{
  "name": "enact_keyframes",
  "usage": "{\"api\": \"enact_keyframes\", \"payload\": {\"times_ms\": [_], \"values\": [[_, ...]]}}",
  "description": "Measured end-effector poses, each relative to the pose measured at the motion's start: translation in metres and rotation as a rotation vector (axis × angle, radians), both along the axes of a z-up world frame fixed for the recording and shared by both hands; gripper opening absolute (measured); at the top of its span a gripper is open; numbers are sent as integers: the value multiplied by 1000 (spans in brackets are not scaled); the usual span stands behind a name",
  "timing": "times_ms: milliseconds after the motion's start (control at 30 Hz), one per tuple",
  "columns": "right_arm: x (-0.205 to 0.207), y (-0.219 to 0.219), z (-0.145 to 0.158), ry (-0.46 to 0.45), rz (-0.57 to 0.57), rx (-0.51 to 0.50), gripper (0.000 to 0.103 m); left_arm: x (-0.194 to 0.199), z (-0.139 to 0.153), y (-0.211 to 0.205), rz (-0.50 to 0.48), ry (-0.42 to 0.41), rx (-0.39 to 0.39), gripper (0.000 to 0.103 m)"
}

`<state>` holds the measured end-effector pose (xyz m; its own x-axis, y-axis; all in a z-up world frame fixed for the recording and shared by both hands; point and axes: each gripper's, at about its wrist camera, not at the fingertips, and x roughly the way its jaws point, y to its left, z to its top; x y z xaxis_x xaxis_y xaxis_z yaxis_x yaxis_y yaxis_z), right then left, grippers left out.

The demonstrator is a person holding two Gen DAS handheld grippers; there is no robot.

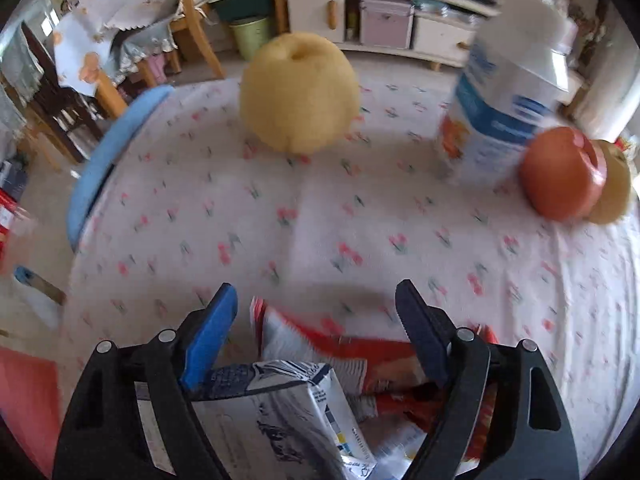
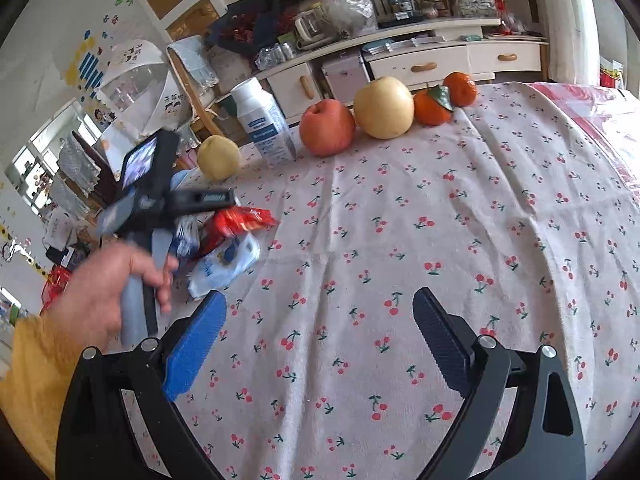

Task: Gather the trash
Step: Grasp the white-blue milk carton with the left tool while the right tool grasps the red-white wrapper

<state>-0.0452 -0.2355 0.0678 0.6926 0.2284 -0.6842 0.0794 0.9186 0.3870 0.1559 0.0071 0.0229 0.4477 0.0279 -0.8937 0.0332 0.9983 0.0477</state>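
Observation:
My left gripper (image 1: 316, 300) is open, its jaws spread wide above a pile of wrappers: a grey-blue foil packet (image 1: 288, 404) and a red-and-white snack wrapper (image 1: 340, 346) lying between and under the fingers. In the right wrist view the same pile shows as a red wrapper (image 2: 240, 220) and a white-blue packet (image 2: 224, 260) at the table's left edge, under the left gripper's body (image 2: 160, 200). My right gripper (image 2: 320, 300) is open and empty over bare cloth.
On the cherry-print tablecloth (image 2: 440, 220) stand a white-blue carton (image 2: 262, 120), a yellow pear (image 2: 218, 158), a red apple (image 2: 327, 127), a second pear (image 2: 383, 107) and two oranges (image 2: 432, 108). A cabinet and chairs stand behind the table.

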Motion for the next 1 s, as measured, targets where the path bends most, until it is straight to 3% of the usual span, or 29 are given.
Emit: {"api": "enact_keyframes", "payload": {"times_ms": [433, 533, 633, 767, 900, 1000], "values": [[0, -16, -5, 30, -37, -27, 93, -147, -4, -53, -307, -12, -80, 81], [3, -11, -9, 41, -2, -29, 93, -171, 5, -52, -354, -71, -107, 81], [5, 0, -12, 52, 48, -51, 93, -197, 27, -34, -328, -171, -120, 81], [6, 18, -14, 56, 124, -68, 93, -229, 44, 14, -177, -231, -180, 82], [6, 34, -13, 51, 201, -65, 93, -254, 37, 58, -36, -201, -281, 82], [4, 49, -14, 56, 253, -96, 93, -267, 22, 86, 58, -153, -418, 82]]}}
